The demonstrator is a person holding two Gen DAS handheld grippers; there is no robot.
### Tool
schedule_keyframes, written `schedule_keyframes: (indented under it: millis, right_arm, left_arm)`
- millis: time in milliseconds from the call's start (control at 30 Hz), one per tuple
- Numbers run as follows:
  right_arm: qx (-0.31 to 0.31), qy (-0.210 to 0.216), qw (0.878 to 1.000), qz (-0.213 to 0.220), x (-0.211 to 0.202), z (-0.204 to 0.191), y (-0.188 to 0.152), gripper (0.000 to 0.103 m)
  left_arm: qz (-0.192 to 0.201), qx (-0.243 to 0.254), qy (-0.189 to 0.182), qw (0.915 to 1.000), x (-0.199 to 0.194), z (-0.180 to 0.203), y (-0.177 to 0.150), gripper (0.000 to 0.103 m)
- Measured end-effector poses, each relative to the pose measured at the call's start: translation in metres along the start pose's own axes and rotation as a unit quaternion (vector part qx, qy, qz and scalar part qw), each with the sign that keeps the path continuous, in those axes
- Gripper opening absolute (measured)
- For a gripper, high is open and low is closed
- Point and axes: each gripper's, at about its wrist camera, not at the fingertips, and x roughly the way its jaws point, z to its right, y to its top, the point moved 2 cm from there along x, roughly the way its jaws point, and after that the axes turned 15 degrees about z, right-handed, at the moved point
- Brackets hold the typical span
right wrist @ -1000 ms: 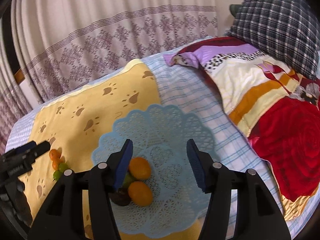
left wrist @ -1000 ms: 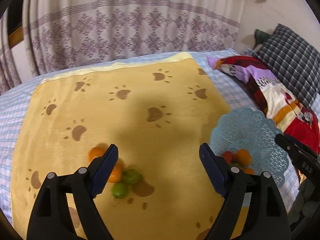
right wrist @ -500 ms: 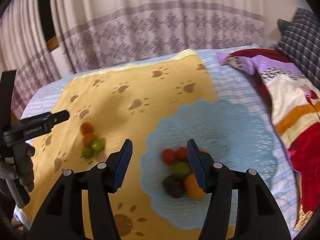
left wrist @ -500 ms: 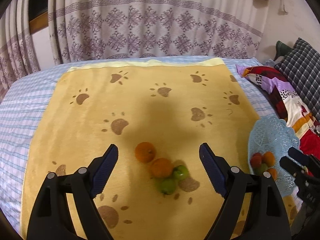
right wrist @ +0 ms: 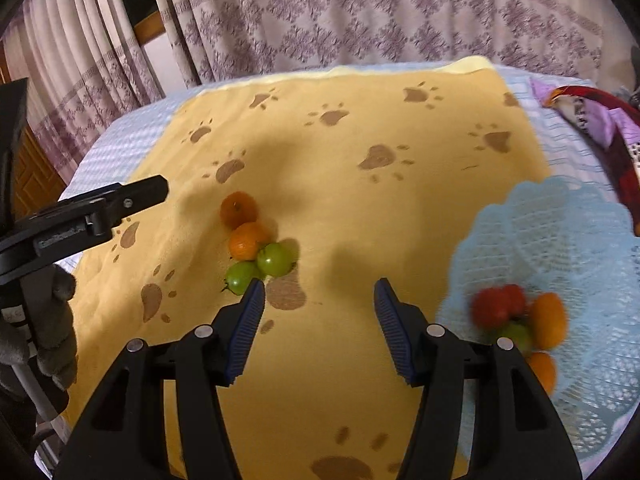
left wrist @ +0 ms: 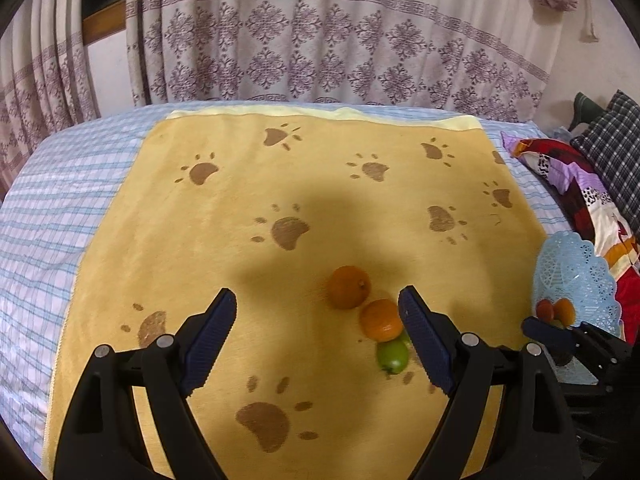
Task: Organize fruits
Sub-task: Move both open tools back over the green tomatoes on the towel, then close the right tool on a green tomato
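lying loose on the paw-print blanket [right wrist: 360,208], four fruits are being left in a touching cluster: two oranges [right wrist: 248,240] and two green fruits [right wrist: 274,259]. from the right gripper [right wrist: 319,328] this cluster is sitting just ahead of and beside its left fingertip; from the left gripper [left wrist: 318,340] it is lying ahead and toward the right finger, with one green fruit partly hidden behind that finger. the blue lace basket [right wrist: 560,232] is being shown well off to the right of the right gripper, and red, green and orange fruits [right wrist: 516,316] are already being held in it, blurred in this view. the task is judged to be partly done: some fruit is gathered, four pieces are yet to be moved.

the right gripper is being held with its jaws spread wide and nothing between them, angled down over bare blanket between cluster and basket. the left gripper is likewise being held wide apart and empty, hovering above the blanket with the nearer orange just beside its right fingertip. a gloved hand [right wrist: 56,332] is being seen gripping the left tool's handle at the far left of the right view.
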Motion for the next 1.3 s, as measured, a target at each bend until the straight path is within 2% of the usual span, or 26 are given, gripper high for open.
schedule_keyframes:
  millis: [500, 733, 867, 1167, 1300]
  right_arm:
    - [0.007, 0.015, 0.999, -0.031, 0.048, -0.020, -0.008, 0.057]
    - [0.042, 0.017, 0.998, -0.041, 0.065, -0.019, -0.008, 0.046]
    - [0.046, 0.027, 0.998, -0.044, 0.071, -0.024, -0.007, 0.045]
    - [0.074, 0.043, 0.995, -0.050, 0.081, -0.012, -0.005, 0.030]
    - [0.094, 0.057, 0.992, -0.054, 0.086, -0.006, -0.005, 0.030]
  left_arm:
    - [-0.021, -0.028, 0.018, 0.9992, 0.012, -0.041, -0.021, 0.083]
    - [-0.036, -0.039, 0.022, 0.9984, 0.022, -0.052, -0.031, 0.083]
    - [-0.042, -0.042, 0.023, 0.9980, 0.025, -0.055, -0.035, 0.083]
    - [-0.048, -0.043, 0.023, 0.9976, 0.032, -0.055, -0.040, 0.083]
    - [-0.055, -0.041, 0.019, 0.9974, 0.035, -0.050, -0.045, 0.083]
